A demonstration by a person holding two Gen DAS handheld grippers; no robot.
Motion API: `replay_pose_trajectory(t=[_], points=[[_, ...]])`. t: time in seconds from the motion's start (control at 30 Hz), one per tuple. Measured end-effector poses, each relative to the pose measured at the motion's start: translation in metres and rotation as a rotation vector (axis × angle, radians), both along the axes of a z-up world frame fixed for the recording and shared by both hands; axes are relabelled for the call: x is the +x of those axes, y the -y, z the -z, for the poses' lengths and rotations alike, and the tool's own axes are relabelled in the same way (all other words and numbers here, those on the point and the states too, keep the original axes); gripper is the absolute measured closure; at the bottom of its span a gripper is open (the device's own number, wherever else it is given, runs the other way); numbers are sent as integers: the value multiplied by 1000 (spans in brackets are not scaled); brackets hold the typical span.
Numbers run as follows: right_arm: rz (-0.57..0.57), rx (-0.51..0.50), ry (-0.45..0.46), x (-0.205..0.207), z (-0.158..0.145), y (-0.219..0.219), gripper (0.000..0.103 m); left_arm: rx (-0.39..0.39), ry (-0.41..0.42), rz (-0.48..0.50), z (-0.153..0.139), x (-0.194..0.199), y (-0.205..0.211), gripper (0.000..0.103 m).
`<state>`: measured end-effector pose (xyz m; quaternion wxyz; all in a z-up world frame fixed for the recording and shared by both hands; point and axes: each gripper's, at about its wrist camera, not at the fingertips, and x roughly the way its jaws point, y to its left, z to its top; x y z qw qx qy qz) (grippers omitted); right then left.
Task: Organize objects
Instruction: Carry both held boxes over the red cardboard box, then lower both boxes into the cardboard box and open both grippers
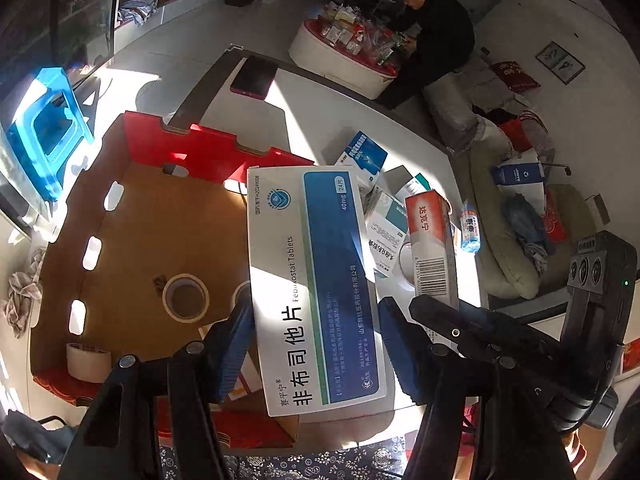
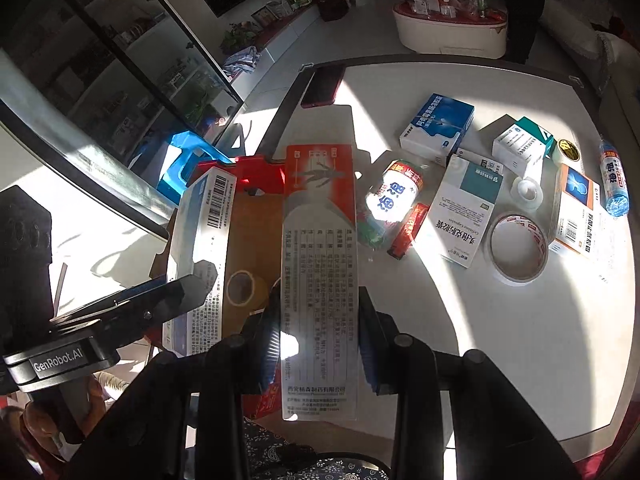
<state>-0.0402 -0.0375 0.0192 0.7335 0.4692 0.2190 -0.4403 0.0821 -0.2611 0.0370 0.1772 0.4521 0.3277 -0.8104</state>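
Blue-white tablet box clamped in left tongs — above cardboard box

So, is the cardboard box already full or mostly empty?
Mostly empty. In the left wrist view the cardboard box shows a bare brown floor with only a few tape rolls.

A blue-and-white tablet box and a long red-and-white medicine box are each held lengthwise above the open cardboard box.
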Motion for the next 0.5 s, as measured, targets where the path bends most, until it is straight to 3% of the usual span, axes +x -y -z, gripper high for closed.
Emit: replay_pose_trajectory(t=[0.27, 0.43, 0.5], points=[[-106, 30, -54, 90, 7, 23, 70, -3, 70, -125, 24, 39, 62, 36], [-133, 30, -129, 119, 14, 29, 69, -46, 125, -163, 38, 44, 77, 36], [-139, 36, -149, 122, 19, 31, 62, -55, 151, -170, 43, 46, 81, 35]])
